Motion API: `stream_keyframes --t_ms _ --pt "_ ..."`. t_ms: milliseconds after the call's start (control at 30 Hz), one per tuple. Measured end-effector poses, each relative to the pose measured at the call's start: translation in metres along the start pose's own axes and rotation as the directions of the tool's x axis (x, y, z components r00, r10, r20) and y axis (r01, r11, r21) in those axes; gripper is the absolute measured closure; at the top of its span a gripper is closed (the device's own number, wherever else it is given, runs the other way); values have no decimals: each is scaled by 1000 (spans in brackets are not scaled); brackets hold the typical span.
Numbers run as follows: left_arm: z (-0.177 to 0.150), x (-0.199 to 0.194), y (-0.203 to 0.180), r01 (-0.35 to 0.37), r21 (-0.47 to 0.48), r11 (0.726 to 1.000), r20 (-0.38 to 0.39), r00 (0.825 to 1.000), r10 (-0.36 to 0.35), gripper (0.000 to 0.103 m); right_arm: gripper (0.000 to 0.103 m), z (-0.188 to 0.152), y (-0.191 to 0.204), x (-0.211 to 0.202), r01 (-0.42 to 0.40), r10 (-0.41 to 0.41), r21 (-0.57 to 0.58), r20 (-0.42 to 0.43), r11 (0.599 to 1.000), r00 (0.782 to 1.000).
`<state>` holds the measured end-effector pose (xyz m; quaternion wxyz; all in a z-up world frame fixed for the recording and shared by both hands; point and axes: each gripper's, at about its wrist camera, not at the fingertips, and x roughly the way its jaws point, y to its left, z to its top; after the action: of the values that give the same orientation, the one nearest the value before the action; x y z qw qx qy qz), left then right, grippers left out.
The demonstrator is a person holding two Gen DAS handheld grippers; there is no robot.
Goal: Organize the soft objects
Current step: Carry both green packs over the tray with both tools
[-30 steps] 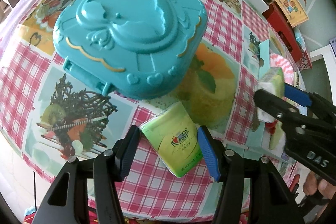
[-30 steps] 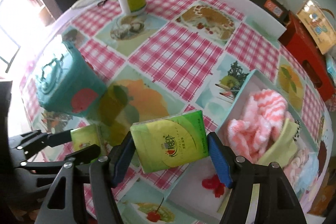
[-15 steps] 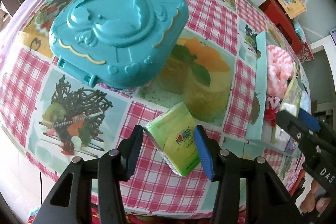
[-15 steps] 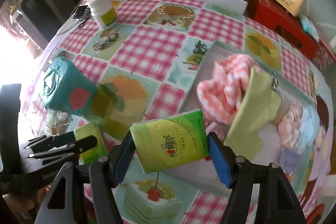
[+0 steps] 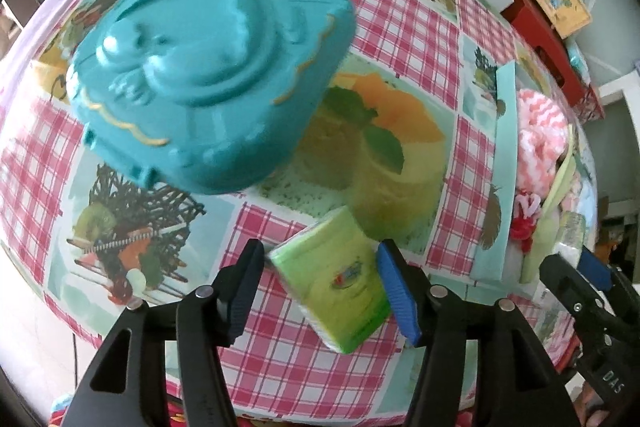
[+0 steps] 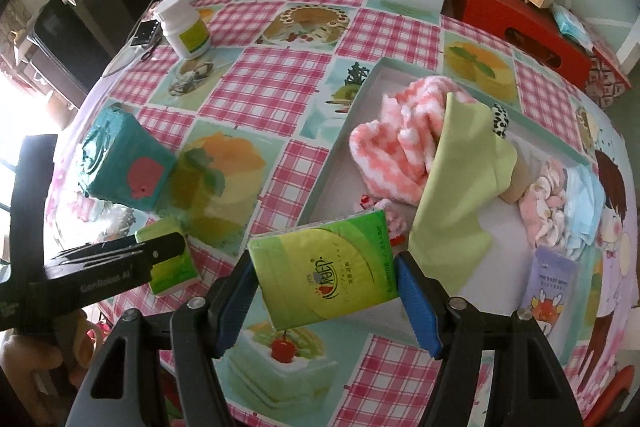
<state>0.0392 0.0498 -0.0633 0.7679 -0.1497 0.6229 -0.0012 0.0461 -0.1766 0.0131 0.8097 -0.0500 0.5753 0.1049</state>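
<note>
My right gripper (image 6: 324,267) is shut on a green tissue pack (image 6: 324,283) and holds it above the near edge of the shallow white tray (image 6: 348,115). In the tray lie a pink-and-white fluffy towel (image 6: 400,139), a light green cloth (image 6: 460,179) and small pink and blue soft pieces (image 6: 560,195). My left gripper (image 5: 320,259) points down at a second green tissue pack (image 5: 332,287) on the tablecloth. Its jaws are opening with the pack between them; the right pad is at the pack's edge and the left pad stands apart from it.
A teal plastic case (image 5: 208,67) with a raised heart sits just behind the left gripper. A white bottle (image 6: 184,27) stands at the back left. Red boxes (image 6: 520,19) line the far side. A purple packet (image 6: 552,283) lies at the tray's near right.
The right gripper has carried its tissue pack to the right, from beside the tray to over its near edge. The left jaws narrowed on the second pack, then widened again.
</note>
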Motion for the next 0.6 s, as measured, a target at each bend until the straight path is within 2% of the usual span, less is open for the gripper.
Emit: stream_keyframes --t_ms 233,600 --pt "-3 1 -18 -62 54 997 36 998 60 44 32 -5 -11 0 -14 13 26 8 1000 1000" --pt "-7 -8 -43 -50 96 994 51 998 45 52 32 -13 -30 -7 -23 20 87 39 996 999"
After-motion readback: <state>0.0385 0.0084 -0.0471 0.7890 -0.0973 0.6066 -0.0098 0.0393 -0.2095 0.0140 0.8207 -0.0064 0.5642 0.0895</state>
